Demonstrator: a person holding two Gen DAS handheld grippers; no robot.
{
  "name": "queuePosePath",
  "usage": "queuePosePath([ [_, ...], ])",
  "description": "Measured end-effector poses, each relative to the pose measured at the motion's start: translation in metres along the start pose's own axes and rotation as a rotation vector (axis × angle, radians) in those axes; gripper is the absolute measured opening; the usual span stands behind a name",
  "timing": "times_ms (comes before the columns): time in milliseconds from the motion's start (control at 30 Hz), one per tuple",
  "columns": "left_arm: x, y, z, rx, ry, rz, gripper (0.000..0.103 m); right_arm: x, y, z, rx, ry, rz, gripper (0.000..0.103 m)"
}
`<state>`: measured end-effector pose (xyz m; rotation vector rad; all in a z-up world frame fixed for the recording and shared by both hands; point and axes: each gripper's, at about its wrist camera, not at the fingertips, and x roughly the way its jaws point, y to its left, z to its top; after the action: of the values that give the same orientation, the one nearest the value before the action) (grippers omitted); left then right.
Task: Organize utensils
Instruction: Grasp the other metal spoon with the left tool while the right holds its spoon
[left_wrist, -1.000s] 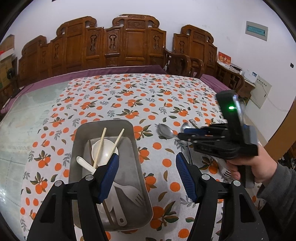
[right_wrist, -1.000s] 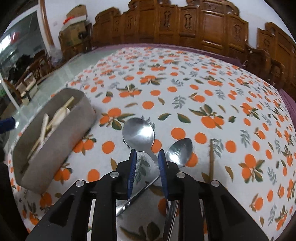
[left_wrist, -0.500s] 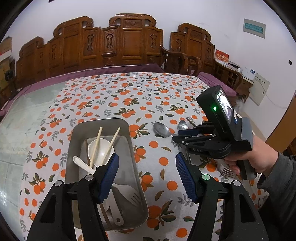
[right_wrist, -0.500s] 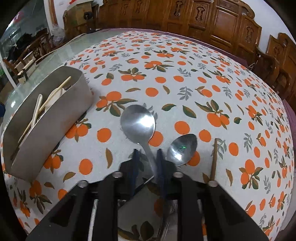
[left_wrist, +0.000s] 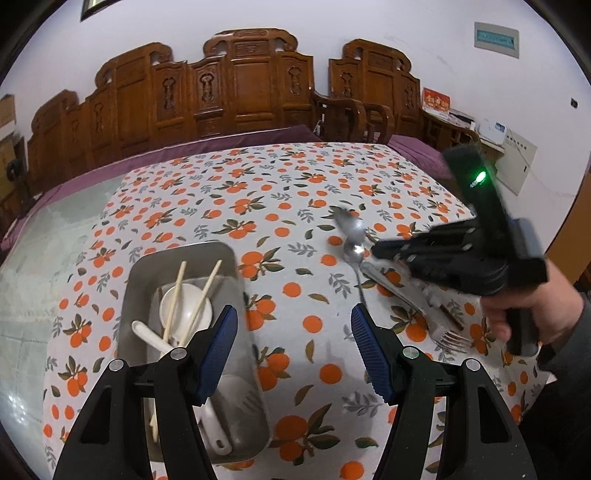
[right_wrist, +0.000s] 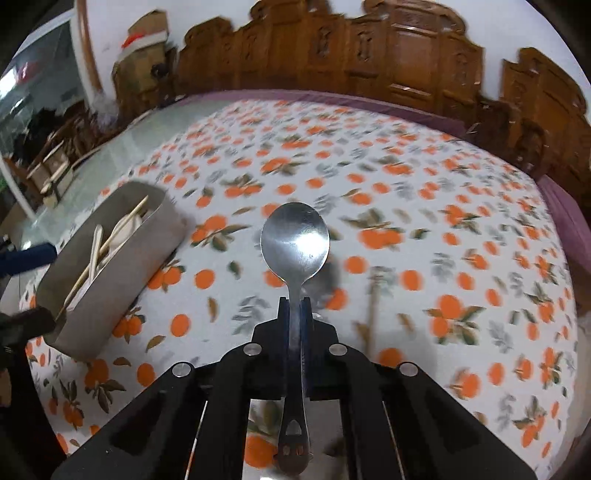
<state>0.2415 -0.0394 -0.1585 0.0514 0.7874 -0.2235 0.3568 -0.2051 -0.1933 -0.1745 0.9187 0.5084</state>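
At the centre of the right wrist view, a shiny stainless-steel spoon with a round bowl (right_wrist: 295, 240) is gripped by its handle between the closed blue pads of the right claw (right_wrist: 295, 314), and its bowl is held clear above the counter covered by a white cloth printed with oranges (right_wrist: 424, 206). Toward the left of that view, a grey rectangular metal tray (right_wrist: 110, 280) is seen on the cloth, well apart from the spoon. In the left wrist view the tray's contents are shown at lower left: two pale wooden chopsticks (left_wrist: 201, 295), a white ceramic soup spoon (left_wrist: 186, 308) and a white plastic fork (left_wrist: 236, 391). The left claw (left_wrist: 293, 350) is held wide open and empty over the tray's right-hand edge and the cloth beside it.

The task is judged to be partly done: several utensils are already gathered in the tray, and one spoon is lifted for transfer. At the right of the left wrist view, a second smaller metal spoon (left_wrist: 352, 254), a metal fork (left_wrist: 448, 338) and what appears to be a dark wooden chopstick (right_wrist: 371, 314) are left lying on the cloth, partly hidden behind the right claw, so several more pickups are expected
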Motion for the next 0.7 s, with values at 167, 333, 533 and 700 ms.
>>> queuePosePath([
  [167,0.017,-0.022,0.006,0.033,0.033,-0.013,0.061,-0.004,-0.038,-0.009,0.061,-0.003,-0.055,0.007],
  [333,0.050,-0.039,0.012,0.062,0.091,-0.019,0.061,0.002,-0.068,-0.022,0.111,0.021,-0.078,0.007],
  [533,0.096,-0.054,0.023,0.052,0.171,-0.045,0.056,0.007,-0.084,-0.028,0.148,0.027,-0.073,0.007],
  [700,0.126,-0.055,0.036,0.032,0.192,-0.027,0.056,0.002,-0.088,-0.029,0.161,0.009,-0.053,0.007],
])
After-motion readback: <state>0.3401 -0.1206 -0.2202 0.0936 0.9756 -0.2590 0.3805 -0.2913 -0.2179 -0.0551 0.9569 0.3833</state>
